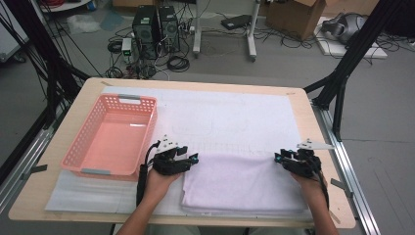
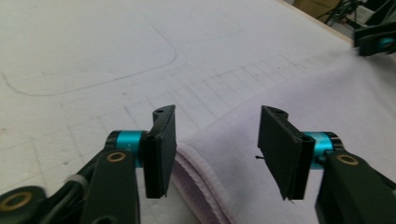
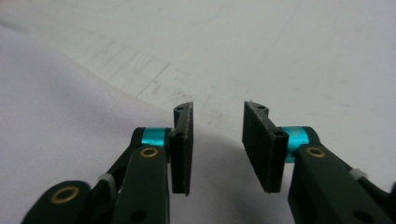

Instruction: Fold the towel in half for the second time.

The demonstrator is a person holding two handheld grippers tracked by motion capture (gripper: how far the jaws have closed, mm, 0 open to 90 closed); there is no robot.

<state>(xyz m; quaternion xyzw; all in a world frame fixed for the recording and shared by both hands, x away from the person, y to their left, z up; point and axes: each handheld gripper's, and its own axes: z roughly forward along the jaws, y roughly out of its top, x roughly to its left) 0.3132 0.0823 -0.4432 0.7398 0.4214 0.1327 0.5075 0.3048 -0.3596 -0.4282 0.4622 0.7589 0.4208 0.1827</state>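
Note:
A folded pale lilac towel (image 1: 242, 183) lies flat on the white mat near the table's front edge. My left gripper (image 1: 192, 158) stands open at the towel's far left corner, and in the left gripper view the folded towel edge (image 2: 205, 186) lies between and below the open left gripper (image 2: 215, 140). My right gripper (image 1: 278, 157) is open at the towel's far right corner. In the right gripper view the right gripper (image 3: 217, 140) hovers over the towel's edge (image 3: 70, 116) with nothing between its jaws.
A pink plastic basket (image 1: 83, 142) with nothing in it stands at the left on the white mat (image 1: 230, 117). The other gripper (image 2: 376, 39) shows far off in the left gripper view. Black frame legs, cables and computer towers stand on the floor beyond the table.

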